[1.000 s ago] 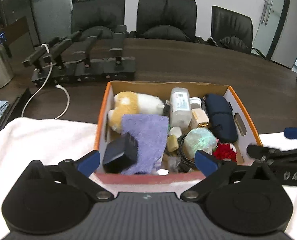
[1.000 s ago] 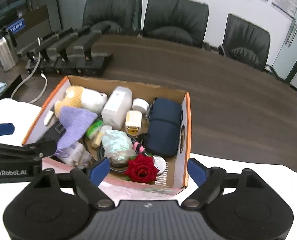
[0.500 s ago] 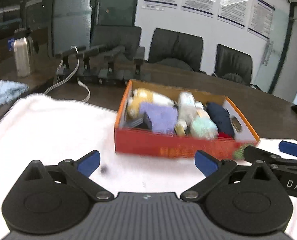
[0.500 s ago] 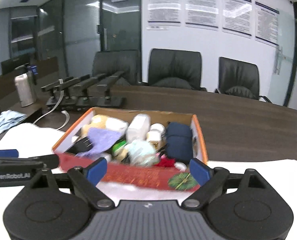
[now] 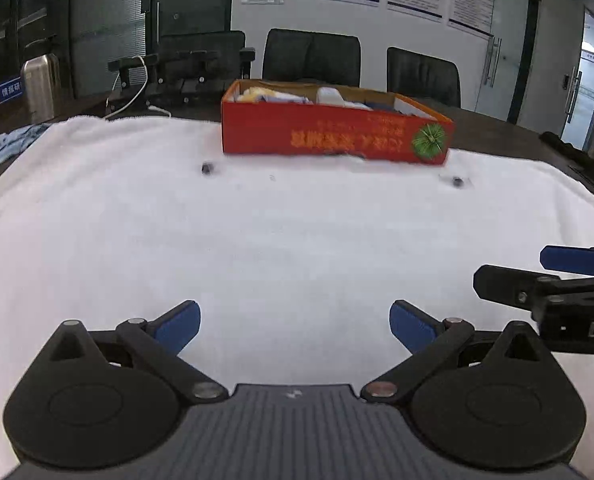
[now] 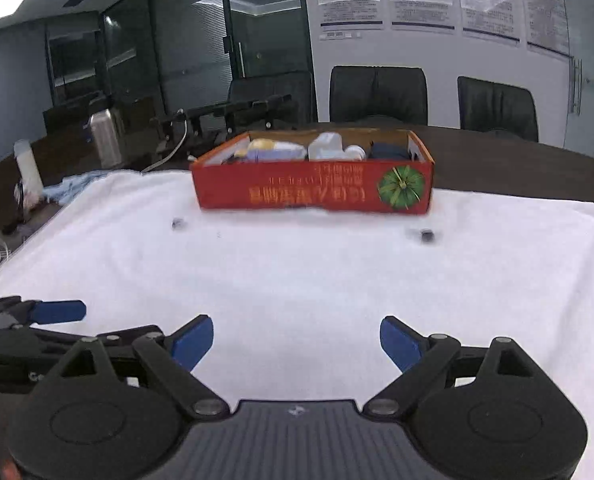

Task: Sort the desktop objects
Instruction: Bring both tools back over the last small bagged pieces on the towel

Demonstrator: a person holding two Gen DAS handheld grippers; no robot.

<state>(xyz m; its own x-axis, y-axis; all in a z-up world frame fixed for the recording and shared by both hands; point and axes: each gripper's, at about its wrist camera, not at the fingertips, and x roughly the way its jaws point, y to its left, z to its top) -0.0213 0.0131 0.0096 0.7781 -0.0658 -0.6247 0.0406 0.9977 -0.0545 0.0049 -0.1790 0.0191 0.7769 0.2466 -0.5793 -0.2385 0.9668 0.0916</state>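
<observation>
Both hand-held grippers have pulled back and dropped low since the earlier frames, so the red box [image 5: 335, 128] that lay right under them now stands well ahead across the white towel [image 5: 257, 240] on the worktop. The left hand-held gripper [image 5: 295, 320] hangs with its blue pads spread wide and nothing between them. The right hand-held gripper [image 6: 297, 340] is spread too, its jaws easing wider, also empty. The box is crammed with things to sort, its long side running across both views. From the left hand-held gripper it lies straight ahead, slightly right; from the right one, straight ahead, slightly left. Neither looks clearly nearer. Two small dark bits [image 6: 427, 235] lie on the towel nearer than the box.
</observation>
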